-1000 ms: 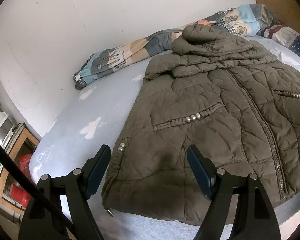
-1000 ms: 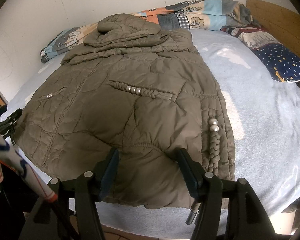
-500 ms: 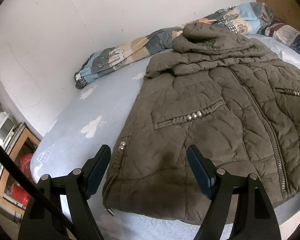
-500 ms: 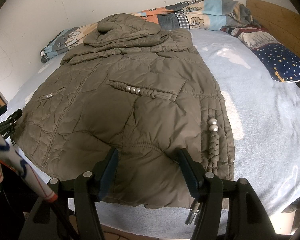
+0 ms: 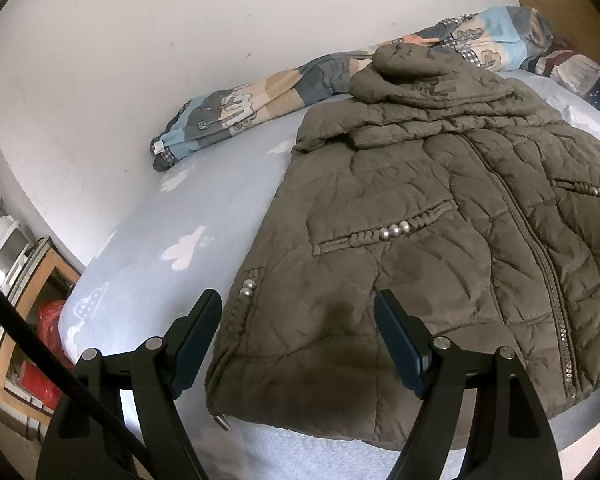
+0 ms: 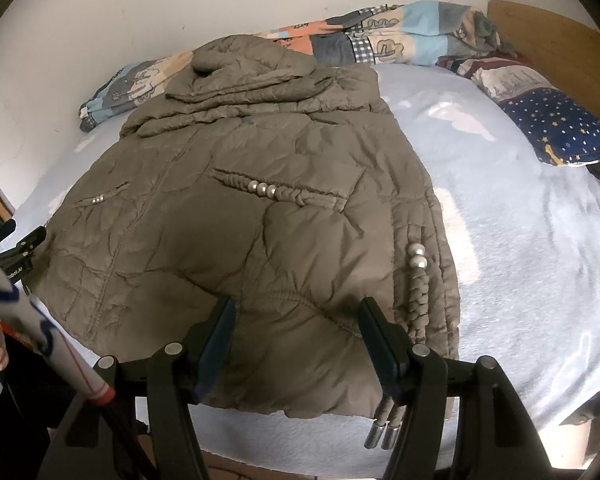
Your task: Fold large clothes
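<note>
Both tools were open and empty when I checked. Left tool (image 5: 298, 338) hung above the jacket (image 5: 420, 248) at its near left hem corner, jaws spread, one finger over the bed sheet (image 5: 204, 200) and the other over quilted fabric, no contact that I could see. Right tool (image 6: 296, 340) hung above the near right part of the hem, jaws a bit narrower and opening, fabric below them but not pinched.

Jacket lay front up across the bed, zipper closed, hem toward me and reaching the bed's near edge, hood bunched at the far end against the rolled patterned quilt (image 5: 260, 100). Sleeves appeared already tucked across the chest below the hood, though I couldn't be sure.

My read on handling: padded, soft, bulky, probably light for its size. Shell looked like smooth nylon, so I expected it to slide in the pads and spring back after a fold. A deep bite on a thick quilted edge should hold better than a surface pinch.

Grip points I judged best: both hem corners, just inside the side seams. I'd avoid the braided cord with beads (image 6: 417, 258) on the right side and the metal cord ends (image 6: 382, 432) dangling off the hem, both snag risks.

Pillow (image 6: 560, 128) sat well right of the jacket, out of the way.
</note>
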`<state>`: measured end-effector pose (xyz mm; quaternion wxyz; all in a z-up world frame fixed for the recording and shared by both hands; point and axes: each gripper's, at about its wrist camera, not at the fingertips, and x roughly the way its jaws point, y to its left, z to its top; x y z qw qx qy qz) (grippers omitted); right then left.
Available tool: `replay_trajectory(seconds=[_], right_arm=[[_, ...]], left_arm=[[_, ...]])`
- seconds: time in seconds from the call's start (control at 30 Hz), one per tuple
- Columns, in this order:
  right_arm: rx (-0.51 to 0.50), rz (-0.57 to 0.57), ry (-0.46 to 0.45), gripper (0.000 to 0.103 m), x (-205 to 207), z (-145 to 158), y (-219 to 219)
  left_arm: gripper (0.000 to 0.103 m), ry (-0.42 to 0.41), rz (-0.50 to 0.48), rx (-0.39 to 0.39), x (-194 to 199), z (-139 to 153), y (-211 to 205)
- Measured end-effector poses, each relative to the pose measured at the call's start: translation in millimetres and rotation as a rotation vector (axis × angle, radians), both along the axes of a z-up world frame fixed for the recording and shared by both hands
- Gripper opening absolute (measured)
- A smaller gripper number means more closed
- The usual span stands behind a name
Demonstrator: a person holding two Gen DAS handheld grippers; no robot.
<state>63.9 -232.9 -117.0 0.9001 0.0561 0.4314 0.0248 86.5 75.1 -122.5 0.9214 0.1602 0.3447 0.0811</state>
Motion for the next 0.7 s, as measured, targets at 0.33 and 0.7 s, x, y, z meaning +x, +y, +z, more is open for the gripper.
replay_trajectory(seconds=[0.33,0.7], right_arm=[[-0.013,0.005,-0.015,0.071,-2.6,3.8,3.2],[-0.019,0.008,-0.026,0.073,-4.0,6.3,3.5]], left_arm=[[0.078,0.005,0.001,0.005,0.5,-1.7,0.7],[0.078,0.017,0.013,-0.008,3.0,-1.9,4.7]])
